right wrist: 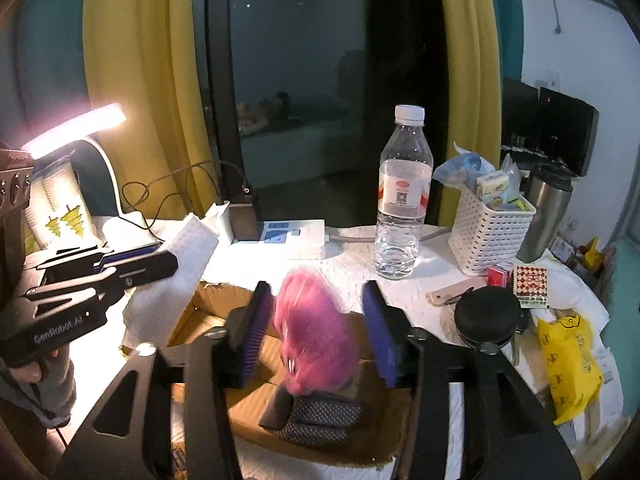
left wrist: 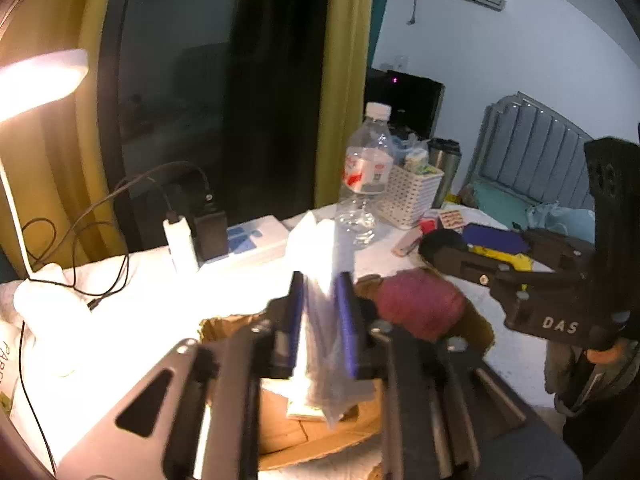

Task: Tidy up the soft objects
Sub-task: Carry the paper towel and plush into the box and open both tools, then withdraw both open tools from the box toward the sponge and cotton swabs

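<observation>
My left gripper (left wrist: 322,300) is shut on a white paper towel (left wrist: 320,256), held above the open cardboard box (left wrist: 280,432); it also shows in the right wrist view (right wrist: 132,258) with the white paper towel (right wrist: 176,276) hanging from it. My right gripper (right wrist: 316,312) is open over the cardboard box (right wrist: 208,312). A blurred pink fluffy toy (right wrist: 316,340) is between its pads, touching neither. A dark dotted cloth (right wrist: 320,420) lies in the box below. In the left wrist view the pink fluffy toy (left wrist: 420,304) sits at the box's right side.
A water bottle (right wrist: 404,196), white basket (right wrist: 488,236), steel mug (right wrist: 546,212), power strip (right wrist: 296,236), black round case (right wrist: 488,316) and yellow bag (right wrist: 568,360) stand on the white-covered table. A lit desk lamp (right wrist: 76,128) and cables are at the left.
</observation>
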Demonstrator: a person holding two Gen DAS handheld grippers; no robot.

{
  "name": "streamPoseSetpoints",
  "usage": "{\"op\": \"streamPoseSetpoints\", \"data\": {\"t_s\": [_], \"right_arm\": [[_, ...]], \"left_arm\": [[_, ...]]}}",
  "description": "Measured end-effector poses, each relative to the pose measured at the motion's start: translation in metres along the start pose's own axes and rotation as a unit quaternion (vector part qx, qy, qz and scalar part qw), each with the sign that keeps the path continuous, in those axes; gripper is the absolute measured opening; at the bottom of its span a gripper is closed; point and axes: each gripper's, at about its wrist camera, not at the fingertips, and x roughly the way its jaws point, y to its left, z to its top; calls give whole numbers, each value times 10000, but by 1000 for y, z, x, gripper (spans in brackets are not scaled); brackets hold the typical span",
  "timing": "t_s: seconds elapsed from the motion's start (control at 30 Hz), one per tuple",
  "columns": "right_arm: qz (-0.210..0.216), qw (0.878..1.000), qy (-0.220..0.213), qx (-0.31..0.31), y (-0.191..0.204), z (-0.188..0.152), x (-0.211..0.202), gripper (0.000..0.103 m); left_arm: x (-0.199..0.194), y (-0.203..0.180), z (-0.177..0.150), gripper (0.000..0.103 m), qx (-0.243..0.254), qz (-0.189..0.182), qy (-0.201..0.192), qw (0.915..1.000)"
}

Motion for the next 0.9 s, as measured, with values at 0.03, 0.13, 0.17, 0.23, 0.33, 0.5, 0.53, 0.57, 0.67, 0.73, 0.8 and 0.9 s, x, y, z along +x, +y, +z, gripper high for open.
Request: {"op": "streamPoseSetpoints", "data": {"t_s": [0.03,0.13,0.17,0.23,0.33,0.5,0.53,0.57,0.67,0.73,0.8,0.9], "right_arm": [[-2,10000,4,10,-1,0,1,62],[-48,10000,-5,39,-2,0,0,63],[-51,10000,-14,45,-2,0,-2,63],[-51,10000,-41,43,-1,0,-7,63],[-59,9999,-93,19,2,-1,-18,63],[-87,9997,-237,14,6,-3,-41,63],[-93,9996,-260,16,6,-4,-45,63],[-99,9995,-286,19,7,-4,-50,63],[-125,9993,-365,20,8,-7,-65,63],[-141,9991,-410,18,10,-10,-75,63],[-154,9989,-450,19,11,-11,-84,63],[-172,9986,-507,29,13,-15,-96,63]], "left_arm": [[0,0,0,26,-16,23,1,10000],[-5,1,0,55,-40,47,-31,10000],[-9,1,0,65,-81,28,-105,9999],[-17,0,2,66,-97,8,-190,9998],[-28,-5,3,66,-60,9,-263,9996],[-48,-16,3,66,0,-17,-339,9994],[-52,-19,2,66,19,-24,-358,9994],[-57,-22,2,66,40,-32,-380,9993],[-69,-28,1,66,79,-52,-432,9990],[-79,-33,0,66,100,-69,-477,9988],[-87,-38,-1,66,119,-82,-512,9986],[-97,-44,-4,67,152,-93,-544,9984]]}}
